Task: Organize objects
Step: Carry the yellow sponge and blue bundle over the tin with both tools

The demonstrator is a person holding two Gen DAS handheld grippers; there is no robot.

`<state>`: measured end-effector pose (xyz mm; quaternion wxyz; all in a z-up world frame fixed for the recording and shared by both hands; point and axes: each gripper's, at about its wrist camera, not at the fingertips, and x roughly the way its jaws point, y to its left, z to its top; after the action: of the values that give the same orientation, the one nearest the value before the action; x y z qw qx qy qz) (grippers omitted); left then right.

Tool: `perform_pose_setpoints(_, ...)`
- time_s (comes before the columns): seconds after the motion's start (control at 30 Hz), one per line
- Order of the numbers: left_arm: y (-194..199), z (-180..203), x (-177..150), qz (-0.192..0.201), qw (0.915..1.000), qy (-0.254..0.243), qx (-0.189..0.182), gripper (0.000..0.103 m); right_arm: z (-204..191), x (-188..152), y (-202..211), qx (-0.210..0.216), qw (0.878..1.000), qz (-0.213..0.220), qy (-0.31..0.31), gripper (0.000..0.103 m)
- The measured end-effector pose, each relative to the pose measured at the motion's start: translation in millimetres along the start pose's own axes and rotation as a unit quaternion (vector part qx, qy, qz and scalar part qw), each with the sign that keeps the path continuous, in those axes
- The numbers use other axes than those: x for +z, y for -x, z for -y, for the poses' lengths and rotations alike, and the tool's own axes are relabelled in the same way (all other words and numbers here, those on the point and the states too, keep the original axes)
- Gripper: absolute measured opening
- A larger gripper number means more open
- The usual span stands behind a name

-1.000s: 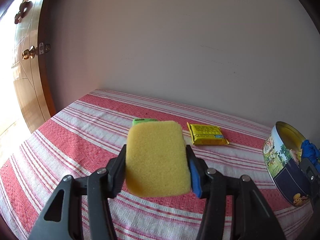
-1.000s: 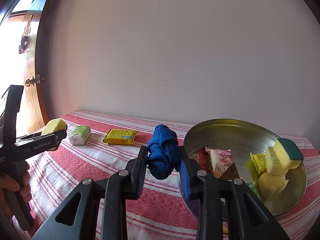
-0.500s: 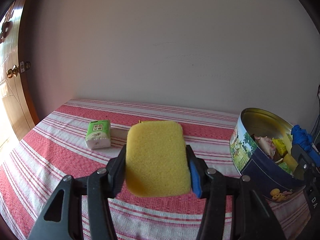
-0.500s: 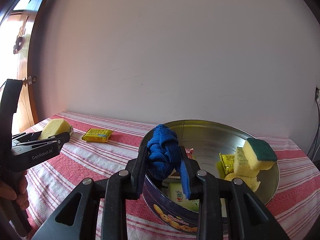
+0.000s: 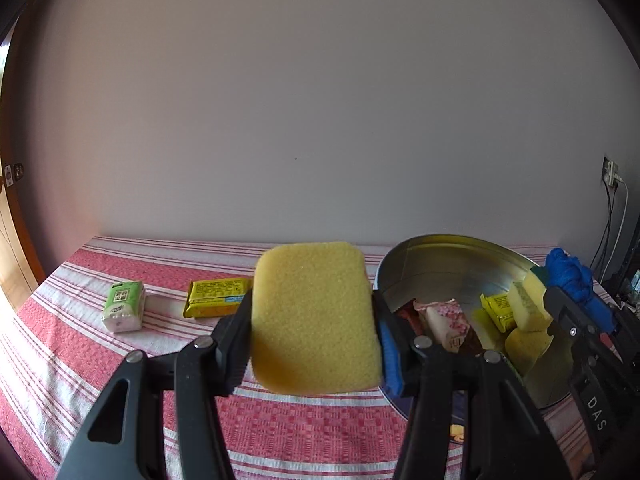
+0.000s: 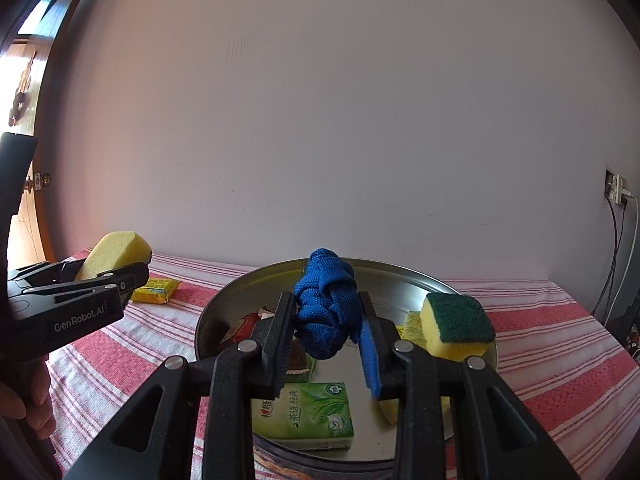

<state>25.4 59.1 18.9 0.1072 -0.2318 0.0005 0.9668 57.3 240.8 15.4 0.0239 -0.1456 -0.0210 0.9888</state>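
1. Plain pale wall behind a table under a red-and-white striped cloth [image 5: 304,432]; a wooden door stands at the left edge of both views.
2. Left gripper [image 5: 312,320]: jaws clamped on a yellow sponge [image 5: 314,318], held above the cloth just left of the tin. The right wrist view shows the same sponge [image 6: 116,254] side-on at its left edge.
3. Right gripper [image 6: 326,320]: jaws pressed on a knotted blue cloth [image 6: 326,306], held over the open round metal tin [image 6: 400,276].
4. Tin, right part of the table. The right wrist view alone shows a green tissue pack [image 6: 306,412] on its floor near the front wall, and a yellow sponge with green scouring pad [image 6: 456,326] at its right side.
5. Left wrist view alone shows a pink-patterned packet [image 5: 446,320] and a small yellow packet [image 5: 498,310] inside the tin.
6. Outside the tin, towards the far left corner: a yellow packet [image 5: 216,296], seen in both views, and, in the left wrist view only, a second green tissue pack [image 5: 124,306].
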Motion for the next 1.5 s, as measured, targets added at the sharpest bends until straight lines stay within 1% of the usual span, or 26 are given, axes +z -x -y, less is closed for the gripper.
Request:
perform_pose_setpoints(0.33, -19.0, 49.4, 8.0, -0.006, 0.9993, -0.019, -0.031, 0.053, 44.5, 4.5, -19.3, -0.036, 0.999, 0.001, -0.023, 0.032)
perform_pose_setpoints(0.53, -29.7, 72.2, 10.4, -0.010, 0.9985, -0.030, -0.046, 0.053, 51.5, 4.7, -26.9, -0.051, 0.999, -0.001, -0.007, 0.032)
perform_pose_setpoints(0.77, -43.2, 88.1, 7.5, -0.022, 0.9975, -0.034, -0.058, 0.053, 53.2, 0.7, -46.3, -0.060, 0.998, -0.025, 0.014, 0.033)
perform_pose_setpoints(0.9, -52.4, 91.7, 5.4, -0.034, 0.9969, -0.035, -0.062, 0.053, 54.1, -1.4, -55.5, -0.059, 0.997, -0.042, 0.013, 0.033)
perform_pose_setpoints(1.0, -58.3, 91.1, 3.3, -0.043, 0.9967, -0.036, -0.058, 0.053, 53.3, -1.8, -60.3, -0.053, 0.997, -0.051, 0.013, 0.033)
perform_pose_setpoints(1.2, -68.1, 90.7, 1.7, -0.057, 0.9960, -0.044, -0.053, 0.053, 51.7, -0.6, -68.2, -0.043, 0.997, -0.062, 0.011, 0.033)
perform_pose_setpoints(1.3, -78.7, 99.6, 2.6, -0.058, 0.9959, -0.046, -0.053, 0.053, 50.7, 0.1, -69.9, -0.040, 0.997, -0.064, 0.011, 0.033)
perform_pose_setpoints(1.33, -77.0, 99.0, 2.4, -0.058, 0.9958, -0.046, -0.054, 0.053, 54.9, -0.4, -72.1, -0.036, 0.997, -0.067, 0.011, 0.033)
perform_pose_setpoints(1.47, -79.6, 99.2, 3.8, -0.063, 0.9958, -0.048, -0.045, 0.053, 51.0, -0.3, -76.1, -0.026, 0.997, -0.076, 0.013, 0.033)
perform_pose_setpoints(1.5, -77.7, 98.6, 4.7, -0.064, 0.9959, -0.049, -0.041, 0.053, 55.7, -0.4, -70.0, -0.024, 0.997, -0.077, 0.012, 0.033)
